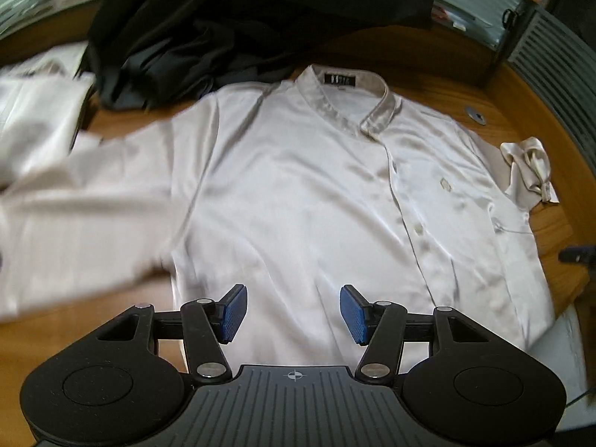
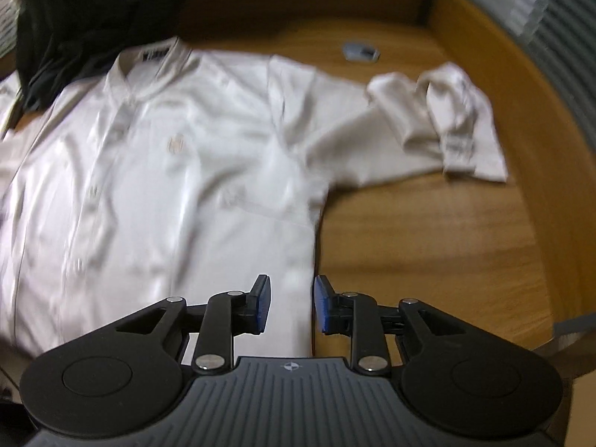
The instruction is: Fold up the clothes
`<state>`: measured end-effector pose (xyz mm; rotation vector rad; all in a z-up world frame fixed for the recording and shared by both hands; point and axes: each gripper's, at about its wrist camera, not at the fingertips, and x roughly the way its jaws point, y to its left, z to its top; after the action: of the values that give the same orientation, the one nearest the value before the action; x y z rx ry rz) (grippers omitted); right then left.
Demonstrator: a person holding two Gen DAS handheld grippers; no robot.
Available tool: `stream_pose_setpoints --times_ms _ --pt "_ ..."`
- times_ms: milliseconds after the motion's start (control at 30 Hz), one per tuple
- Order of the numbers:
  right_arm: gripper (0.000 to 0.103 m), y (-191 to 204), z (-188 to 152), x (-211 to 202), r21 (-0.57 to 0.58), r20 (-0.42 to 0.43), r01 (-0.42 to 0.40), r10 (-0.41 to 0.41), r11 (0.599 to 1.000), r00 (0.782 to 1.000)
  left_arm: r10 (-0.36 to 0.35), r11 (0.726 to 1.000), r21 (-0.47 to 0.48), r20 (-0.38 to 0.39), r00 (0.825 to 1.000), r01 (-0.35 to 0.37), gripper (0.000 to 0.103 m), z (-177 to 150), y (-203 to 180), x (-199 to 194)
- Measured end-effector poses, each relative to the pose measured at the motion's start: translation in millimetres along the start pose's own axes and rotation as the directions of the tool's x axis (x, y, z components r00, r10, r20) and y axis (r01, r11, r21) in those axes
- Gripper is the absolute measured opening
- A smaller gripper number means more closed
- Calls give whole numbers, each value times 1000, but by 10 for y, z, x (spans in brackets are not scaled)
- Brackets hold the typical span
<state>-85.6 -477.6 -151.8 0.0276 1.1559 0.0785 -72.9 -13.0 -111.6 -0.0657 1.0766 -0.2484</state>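
Shirt (image 1: 298,193) in a pale, shiny fabric lies spread front-up on the wooden tabletop (image 1: 439,56), ahead of both pairs of jaws, collar at the far end. The left gripper (image 1: 293,314) hangs over the lower part of the shirt's body, its jaws about half open with nothing between the blue pads (image 1: 234,313). The right gripper (image 2: 291,305) hangs over the shirt's side edge, cloth under its left pad and bare tabletop under the other; its jaws stand narrowly apart and hold nothing. Ahead and to the right of the right jaws, one sleeve (image 2: 439,119) lies crumpled on the wood. A dark garment (image 1: 223,18) is heaped beyond the collar, ahead and left of the left jaws.
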Motion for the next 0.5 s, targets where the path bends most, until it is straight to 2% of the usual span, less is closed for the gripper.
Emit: stream_pose_setpoints --times_ms 167,500 --pt "41 -99 -300 138 -36 -46 -41 39 999 998 60 997 -43 -10 998 -60 59 -346 -143 -89" --pt "41 -183 -636 110 -51 -48 -71 69 996 996 165 979 -118 -33 986 -168 60 -779 60 -299"
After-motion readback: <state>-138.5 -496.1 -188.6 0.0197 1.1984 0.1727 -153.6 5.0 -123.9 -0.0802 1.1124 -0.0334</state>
